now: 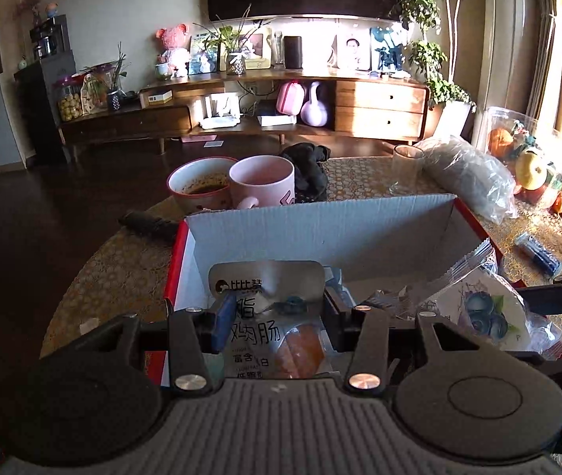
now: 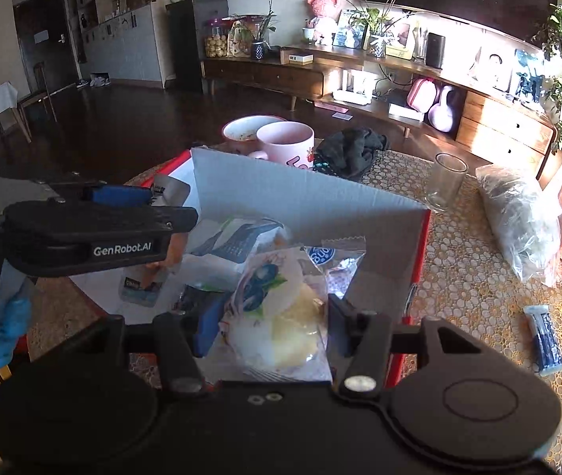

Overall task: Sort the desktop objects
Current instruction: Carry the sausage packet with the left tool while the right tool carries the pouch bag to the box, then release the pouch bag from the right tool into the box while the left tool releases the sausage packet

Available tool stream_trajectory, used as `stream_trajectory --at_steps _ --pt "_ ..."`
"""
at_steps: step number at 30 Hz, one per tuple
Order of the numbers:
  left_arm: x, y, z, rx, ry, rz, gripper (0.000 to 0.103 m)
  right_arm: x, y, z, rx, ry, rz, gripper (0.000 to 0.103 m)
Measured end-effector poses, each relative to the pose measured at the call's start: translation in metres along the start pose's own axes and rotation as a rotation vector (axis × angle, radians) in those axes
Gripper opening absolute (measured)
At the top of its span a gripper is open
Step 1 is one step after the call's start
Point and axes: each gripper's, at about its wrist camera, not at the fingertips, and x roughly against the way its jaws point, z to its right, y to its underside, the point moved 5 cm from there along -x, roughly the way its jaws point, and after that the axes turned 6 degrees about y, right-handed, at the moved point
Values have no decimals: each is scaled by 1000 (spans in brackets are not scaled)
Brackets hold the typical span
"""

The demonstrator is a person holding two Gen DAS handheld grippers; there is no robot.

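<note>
Two tongs over cardboard box (image 1: 320, 221) at frame centre. My left gripper (image 1: 273, 316) clamps sausage packet (image 1: 265, 316), lower centre. My right gripper (image 2: 269, 324) clamps blueberry pastry bag (image 2: 277, 316), lower centre. Pink mug (image 1: 261, 182) behind box, upper centre.

We count one cardboard box (image 2: 304, 194) on the counter (image 2: 471, 277), and behind it one pink mug (image 2: 287, 140) and one bowl (image 2: 241, 128). There is one clear drinking glass (image 2: 444, 182), one bundle of black cloth (image 2: 350, 150), and one large clear plastic bag (image 2: 518, 213). One small blue-and-white packet (image 2: 545, 338) lies alone on the counter. Two grippers are in sight, each carrying one snack: one silver sausage pouch (image 1: 265, 316) and one wrapped blueberry pastry (image 2: 277, 316). Inside the box we can make out at least three more packets, though the heap is too jumbled for a firm count
</note>
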Motion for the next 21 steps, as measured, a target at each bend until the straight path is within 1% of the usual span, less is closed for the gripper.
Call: stream_trajectory --at_steps 5,10,15,21 --pt "-9 7 -6 24 -22 -43 45 -16 2 -4 19 10 -39 55" --pt "-18 17 -5 48 -22 -75 45 -30 3 -7 45 29 -66 55" --pt "-30 25 0 37 -15 -123 45 -43 7 -5 53 54 -90 55" --pt "-37 34 4 24 -14 -163 45 -49 12 -3 53 49 -104 56"
